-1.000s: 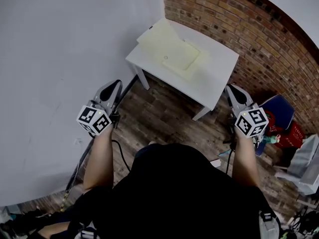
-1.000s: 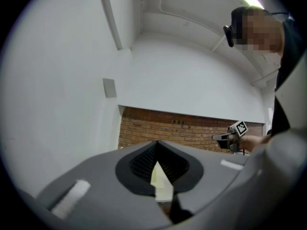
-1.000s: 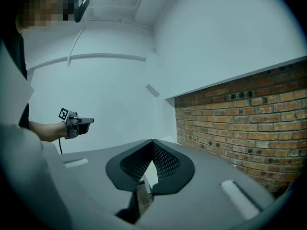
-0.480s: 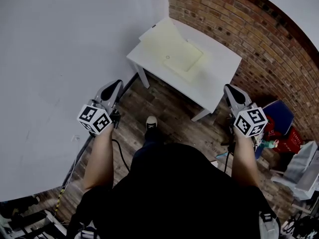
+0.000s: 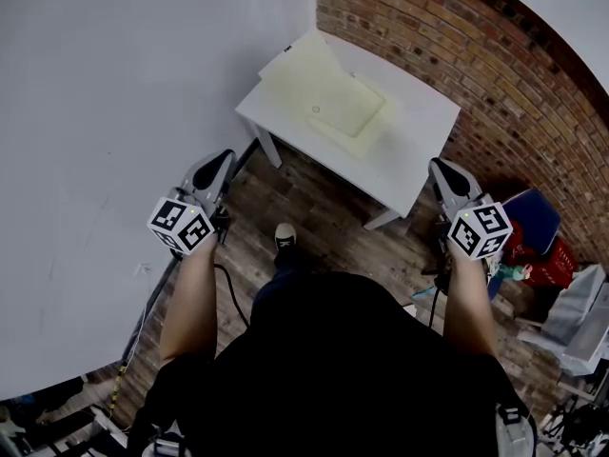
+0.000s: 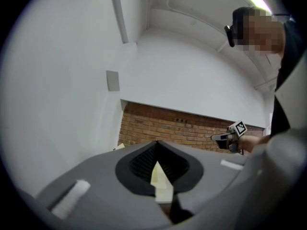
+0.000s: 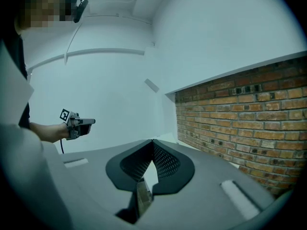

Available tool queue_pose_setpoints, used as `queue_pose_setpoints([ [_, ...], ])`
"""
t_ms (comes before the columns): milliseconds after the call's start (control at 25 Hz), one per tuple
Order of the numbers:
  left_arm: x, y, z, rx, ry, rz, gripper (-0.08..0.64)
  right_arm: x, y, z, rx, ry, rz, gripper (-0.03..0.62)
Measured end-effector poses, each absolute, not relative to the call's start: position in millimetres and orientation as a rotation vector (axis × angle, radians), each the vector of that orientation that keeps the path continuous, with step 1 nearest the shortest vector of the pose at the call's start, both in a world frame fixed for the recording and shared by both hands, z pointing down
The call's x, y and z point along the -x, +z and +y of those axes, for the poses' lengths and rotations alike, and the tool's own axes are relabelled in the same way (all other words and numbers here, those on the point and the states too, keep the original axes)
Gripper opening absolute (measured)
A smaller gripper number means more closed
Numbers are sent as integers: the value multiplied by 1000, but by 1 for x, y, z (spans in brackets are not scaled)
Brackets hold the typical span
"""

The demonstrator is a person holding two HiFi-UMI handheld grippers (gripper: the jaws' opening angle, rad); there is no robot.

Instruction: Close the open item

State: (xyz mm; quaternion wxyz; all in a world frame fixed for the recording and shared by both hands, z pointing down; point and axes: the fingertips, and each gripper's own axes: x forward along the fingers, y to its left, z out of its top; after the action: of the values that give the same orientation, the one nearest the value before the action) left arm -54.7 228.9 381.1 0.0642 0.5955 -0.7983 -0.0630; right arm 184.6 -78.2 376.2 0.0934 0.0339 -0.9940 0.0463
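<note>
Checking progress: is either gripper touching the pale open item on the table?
No, the left gripper and right gripper are over the floor, short of the table.

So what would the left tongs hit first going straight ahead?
Probably the brick wall, passing over the open cream item; depth is unclear, so the table could come first.

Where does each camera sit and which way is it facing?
Head view: on the person's head, steeply down at the white table with cream folder; forearms, left gripper, right gripper show.
Left gripper view: on that gripper, facing the brick wall; own shut jaws.
Right gripper view: on that gripper, facing the white wall; own shut jaws.
Shared: each gripper view catches the other gripper.
</note>
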Motion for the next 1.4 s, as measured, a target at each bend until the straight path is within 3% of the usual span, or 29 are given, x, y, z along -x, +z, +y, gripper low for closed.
queue_pose_setpoints([
  [1400,111,404,230,-1809,-207,-2341,3,-141,389,-68,-163,154,-2908,2],
])
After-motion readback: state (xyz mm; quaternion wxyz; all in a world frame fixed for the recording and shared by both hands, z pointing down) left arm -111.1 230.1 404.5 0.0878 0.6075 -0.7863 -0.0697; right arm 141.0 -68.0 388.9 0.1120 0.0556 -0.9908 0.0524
